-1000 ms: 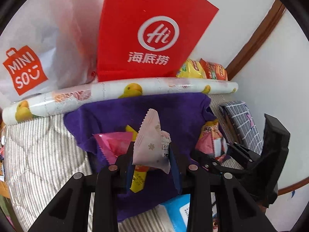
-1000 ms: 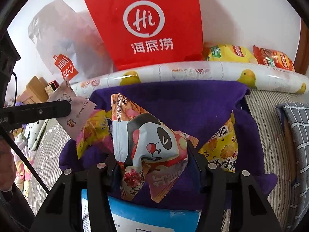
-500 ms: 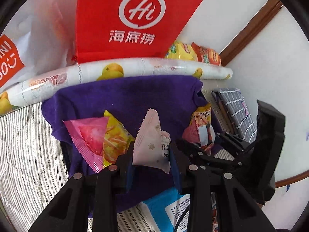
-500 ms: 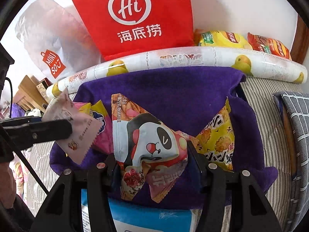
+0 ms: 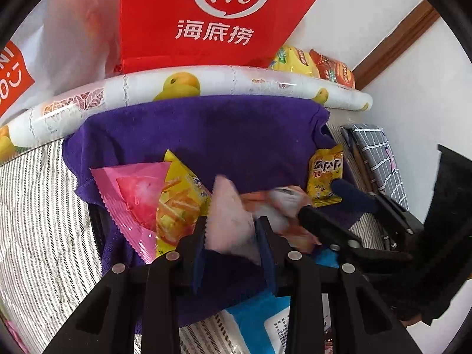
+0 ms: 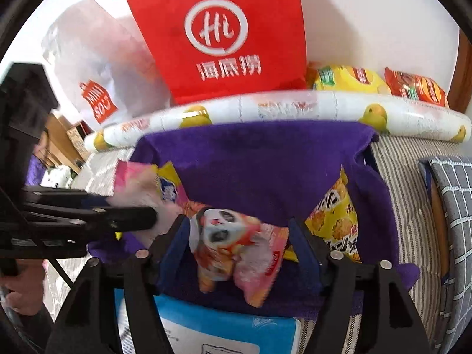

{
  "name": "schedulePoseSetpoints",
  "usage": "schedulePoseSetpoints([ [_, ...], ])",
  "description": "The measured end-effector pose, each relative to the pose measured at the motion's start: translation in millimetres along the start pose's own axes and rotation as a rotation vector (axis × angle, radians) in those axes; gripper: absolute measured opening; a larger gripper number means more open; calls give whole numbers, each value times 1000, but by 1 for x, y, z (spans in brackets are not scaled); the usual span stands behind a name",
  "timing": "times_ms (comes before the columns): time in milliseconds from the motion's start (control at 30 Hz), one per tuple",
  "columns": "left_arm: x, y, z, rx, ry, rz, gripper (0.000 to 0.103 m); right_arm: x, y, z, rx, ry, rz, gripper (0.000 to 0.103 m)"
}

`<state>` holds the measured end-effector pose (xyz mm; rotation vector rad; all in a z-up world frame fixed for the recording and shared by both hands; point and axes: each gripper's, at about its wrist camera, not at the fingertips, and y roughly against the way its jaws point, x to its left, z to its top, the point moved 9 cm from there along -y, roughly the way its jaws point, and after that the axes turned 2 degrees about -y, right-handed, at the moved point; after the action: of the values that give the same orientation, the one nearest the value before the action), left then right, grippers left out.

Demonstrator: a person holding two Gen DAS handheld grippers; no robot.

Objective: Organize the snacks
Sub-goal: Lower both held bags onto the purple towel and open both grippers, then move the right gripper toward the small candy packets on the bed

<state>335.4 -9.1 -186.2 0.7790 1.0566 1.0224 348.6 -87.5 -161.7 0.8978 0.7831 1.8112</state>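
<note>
You see a red paper bag [image 5: 206, 14] and a white shopping bag [image 6: 97, 59] leaning on the wall behind a fruit-printed roll [image 5: 236, 85], with a grey checked cushion [image 6: 454, 206] on striped bedding [image 5: 38, 206].

Striped bed [image 5: 38, 221] – purple towel [image 5: 236, 135], blue packet [image 6: 224, 333] on it.

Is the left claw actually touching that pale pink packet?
Touching. In the left wrist view the left gripper is shut on the pale pink packet, a finger pressed against each side.
</note>
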Motion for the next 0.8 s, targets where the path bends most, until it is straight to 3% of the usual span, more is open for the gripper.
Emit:
schedulePoseSetpoints([
  [400, -2, 6, 0, -7, 5, -14, 31, 1, 18, 11, -96, -32, 22, 72],
  [467, -2, 11, -1, -7, -2, -5, 35, 0, 21, 13, -110, -43, 29, 72],
  [533, -3, 14, 0, -12, -7, 4, 54, -1, 26, 14, -130, -51, 45, 72],
  [567, -4, 16, 0, -17, -6, 7, 58, -1, 28, 13, -135, -52, 47, 72],
  [800, -12, 35, 1, -46, -20, -2, 63, -4, 41, 4, -150, -54, -5, 72],
])
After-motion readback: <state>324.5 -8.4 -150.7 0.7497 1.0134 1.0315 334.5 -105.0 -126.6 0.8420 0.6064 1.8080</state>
